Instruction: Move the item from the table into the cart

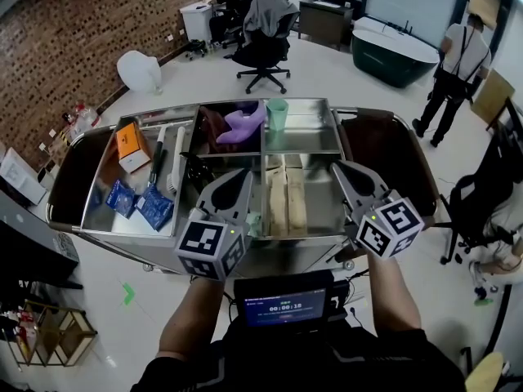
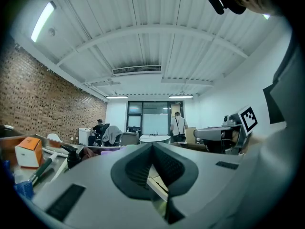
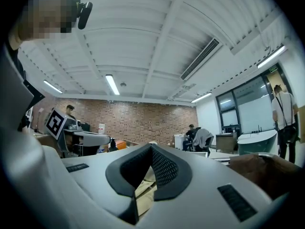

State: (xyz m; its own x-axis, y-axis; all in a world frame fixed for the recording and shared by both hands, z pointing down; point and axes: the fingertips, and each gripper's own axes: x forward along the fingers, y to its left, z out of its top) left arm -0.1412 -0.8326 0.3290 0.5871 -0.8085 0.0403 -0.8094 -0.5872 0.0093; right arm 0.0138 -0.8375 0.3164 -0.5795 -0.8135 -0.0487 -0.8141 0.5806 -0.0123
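Observation:
A steel cart [image 1: 299, 248] with several compartments stands right below me. It holds an orange box [image 1: 131, 145], blue packets [image 1: 154, 207], a white tube [image 1: 176, 160], a purple item [image 1: 243, 123], a green cup [image 1: 277, 113] and brown paper packs [image 1: 285, 198]. My left gripper [image 1: 244, 175] hovers over the cart's near middle, jaws shut and empty. My right gripper [image 1: 337, 167] hovers at the near right, also shut with nothing in it. In the left gripper view the left gripper [image 2: 152, 145] points across the cart; the right gripper [image 3: 151, 147] shows the paper packs beneath it.
Dark brown bags hang at the cart's left end [image 1: 75, 174] and right end [image 1: 394, 158]. Beyond it are an office chair [image 1: 265, 35], a dark bathtub [image 1: 395, 53], a standing person [image 1: 458, 64] and a white bag [image 1: 140, 70]. A small screen [image 1: 284, 307] sits at my chest.

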